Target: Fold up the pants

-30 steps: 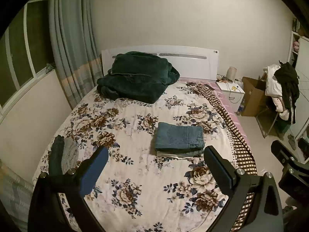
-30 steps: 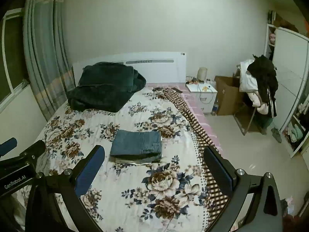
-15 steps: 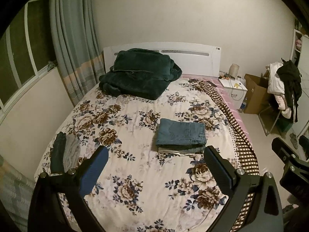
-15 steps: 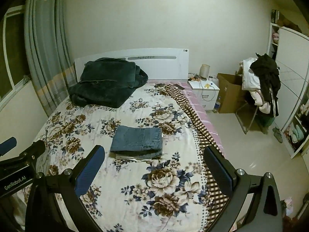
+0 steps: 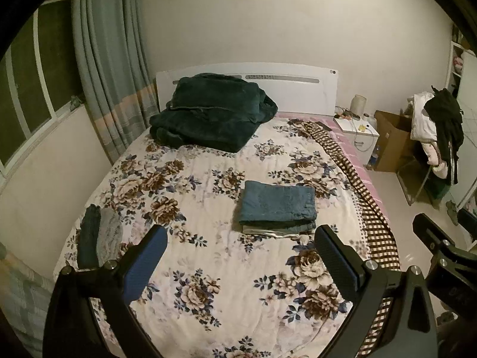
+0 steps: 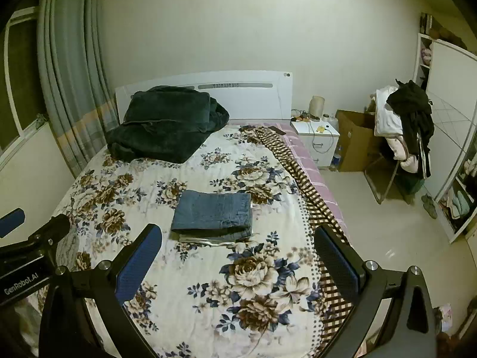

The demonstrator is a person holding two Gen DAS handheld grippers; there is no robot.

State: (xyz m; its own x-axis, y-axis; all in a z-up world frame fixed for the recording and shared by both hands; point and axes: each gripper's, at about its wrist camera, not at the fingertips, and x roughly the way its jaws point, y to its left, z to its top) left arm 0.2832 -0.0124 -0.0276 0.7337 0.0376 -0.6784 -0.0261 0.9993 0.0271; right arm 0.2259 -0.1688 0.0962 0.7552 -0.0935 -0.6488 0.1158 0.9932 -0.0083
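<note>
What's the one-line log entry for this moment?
folded jeans on floral bedspread, stacked on another garment | left gripper open, empty | right gripper open, empty

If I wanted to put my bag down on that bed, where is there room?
Bare floral quilt lies between the open grippers and the folded jeans, and between the jeans and the dark green blanket. The left edge holds small folded clothes; the nightstand is cluttered.

The left gripper is hovering with its jaws spread wide, gripping nothing. The right gripper is hovering likewise, jaws wide apart and empty. Both are pointing forward and slightly downward. The two are sitting side by side at similar height, each one showing at the edge of the other's view.
</note>
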